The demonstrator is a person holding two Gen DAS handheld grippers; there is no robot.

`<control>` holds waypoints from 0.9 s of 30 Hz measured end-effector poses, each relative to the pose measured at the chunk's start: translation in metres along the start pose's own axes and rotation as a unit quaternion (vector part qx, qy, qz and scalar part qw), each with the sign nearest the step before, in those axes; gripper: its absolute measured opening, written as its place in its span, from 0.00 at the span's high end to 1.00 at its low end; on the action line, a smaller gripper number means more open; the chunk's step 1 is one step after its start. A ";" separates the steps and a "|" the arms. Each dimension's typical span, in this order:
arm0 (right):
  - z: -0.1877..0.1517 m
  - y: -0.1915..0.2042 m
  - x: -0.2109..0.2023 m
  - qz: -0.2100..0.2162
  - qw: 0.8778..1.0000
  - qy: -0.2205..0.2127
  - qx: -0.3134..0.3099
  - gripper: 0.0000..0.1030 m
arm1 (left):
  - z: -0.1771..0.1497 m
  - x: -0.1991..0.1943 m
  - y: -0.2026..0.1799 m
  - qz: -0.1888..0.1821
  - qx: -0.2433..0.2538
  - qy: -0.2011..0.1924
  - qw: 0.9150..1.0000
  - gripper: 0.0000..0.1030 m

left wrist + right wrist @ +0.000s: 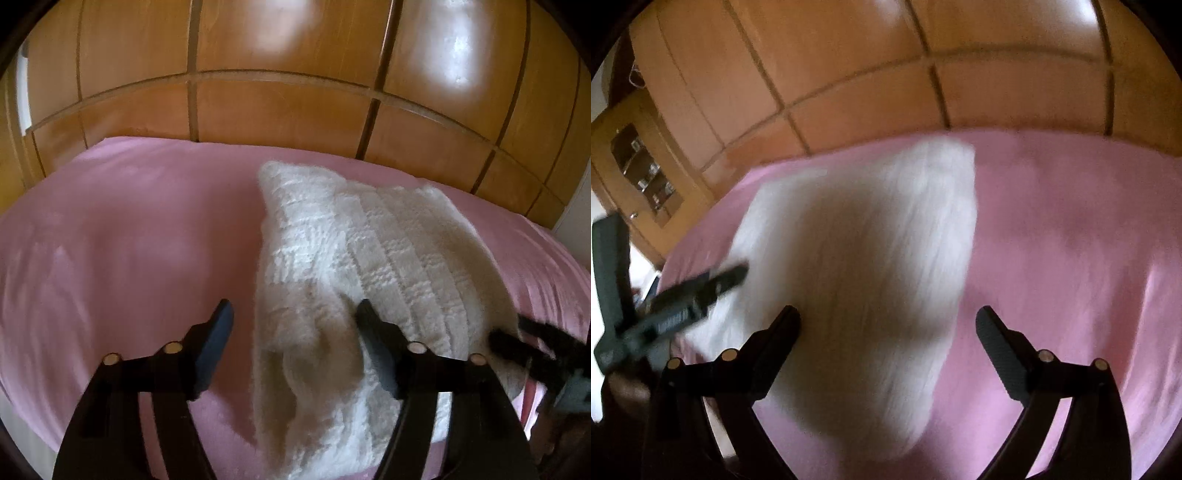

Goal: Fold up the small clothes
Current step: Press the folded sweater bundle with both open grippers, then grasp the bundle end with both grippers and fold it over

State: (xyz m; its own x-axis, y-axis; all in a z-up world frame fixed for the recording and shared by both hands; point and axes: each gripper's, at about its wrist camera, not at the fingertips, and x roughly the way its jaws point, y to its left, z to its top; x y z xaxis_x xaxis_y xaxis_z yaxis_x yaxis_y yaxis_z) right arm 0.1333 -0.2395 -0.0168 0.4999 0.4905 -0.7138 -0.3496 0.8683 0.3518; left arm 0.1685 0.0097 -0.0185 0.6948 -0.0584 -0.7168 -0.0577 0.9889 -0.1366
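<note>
On the left, the left claw (295, 343) was spread wide and pinched nothing; one finger hung over the bare pink bed (129, 240), the other over the near part of the white knitted garment (369, 258). Whether that finger touched the knit could not be told.

The garment lay on the bed's pink sheet, toward the right half in the left wrist view, reaching from near the wooden wardrobe (280, 110) behind the bed down to the near edge. It appeared already doubled lengthwise: a raised, rolled edge ran down its left side and a second layer seemed to sit on top. It was long and narrow, so I judged one fold done and at least one crosswise fold left.

Further right, the right claw (888, 328) was likewise spread and empty, poised above the garment's near end, one finger over the knit and the other over the sheet. That view was blurred with motion, so contact could not be told. No finished stack of folded clothes showed in either view.
</note>
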 end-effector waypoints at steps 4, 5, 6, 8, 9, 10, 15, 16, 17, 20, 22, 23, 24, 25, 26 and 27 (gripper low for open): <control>-0.013 -0.003 0.003 0.015 1.000 0.019 0.006 0.07 | -0.007 0.007 0.012 -0.023 -0.019 0.017 0.999 0.25; -0.012 -0.004 0.001 0.021 1.000 0.021 0.007 0.06 | -0.009 0.010 0.017 -0.036 -0.027 0.022 0.999 0.25; -0.010 -0.005 -0.002 0.029 0.999 0.024 0.007 0.06 | -0.011 0.012 0.022 -0.050 -0.038 0.027 0.998 0.25; -0.002 -0.010 -0.011 0.052 0.998 0.021 0.010 0.06 | -0.014 0.016 0.031 -0.072 -0.055 0.032 0.995 0.23; 0.003 -0.013 -0.016 0.057 0.998 0.016 0.013 0.05 | -0.015 0.019 0.036 -0.086 -0.064 0.036 0.994 0.23; 0.009 -0.018 -0.019 0.065 0.998 0.009 0.021 0.03 | -0.016 0.022 0.041 -0.101 -0.074 0.039 0.991 0.23; 0.042 -0.050 -0.007 0.096 0.992 -0.003 0.077 0.03 | -0.020 0.031 0.053 -0.152 -0.103 0.048 0.982 0.24; 0.049 -0.056 0.002 0.101 0.991 0.002 0.090 0.03 | -0.021 0.032 0.055 -0.158 -0.106 0.049 0.981 0.24; 0.057 -0.059 0.009 0.106 0.990 0.008 0.098 0.03 | -0.021 0.033 0.056 -0.163 -0.107 0.049 0.980 0.24; 0.072 -0.065 0.035 0.123 0.985 0.029 0.114 0.03 | -0.021 0.036 0.059 -0.181 -0.107 0.050 0.976 0.26; 0.077 -0.063 0.047 0.141 0.982 0.039 0.116 0.03 | -0.022 0.037 0.062 -0.191 -0.110 0.051 0.974 0.27; 0.079 -0.062 0.051 0.147 0.981 0.042 0.116 0.03 | -0.022 0.037 0.063 -0.197 -0.111 0.050 0.973 0.28; 0.080 -0.060 0.055 0.150 0.981 0.042 0.115 0.03 | -0.023 0.038 0.063 -0.200 -0.112 0.049 0.972 0.29; 0.081 -0.059 0.057 0.154 0.981 0.043 0.114 0.03 | -0.024 0.038 0.064 -0.206 -0.114 0.049 0.971 0.30; 0.082 -0.057 0.058 0.156 0.980 0.044 0.113 0.03 | -0.025 0.037 0.066 -0.211 -0.115 0.048 0.969 0.33; 0.082 -0.056 0.060 0.156 0.980 0.046 0.110 0.04 | -0.026 0.037 0.067 -0.221 -0.117 0.048 0.967 0.36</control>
State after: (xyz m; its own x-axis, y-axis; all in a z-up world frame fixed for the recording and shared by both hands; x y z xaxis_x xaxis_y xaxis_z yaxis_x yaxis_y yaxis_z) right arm 0.2478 -0.2525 -0.0298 0.3181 0.7355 -0.5983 -0.2904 0.6763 0.6770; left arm 0.1718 0.0703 -0.0725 0.6194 -0.4921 -0.6117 0.0620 0.8074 -0.5868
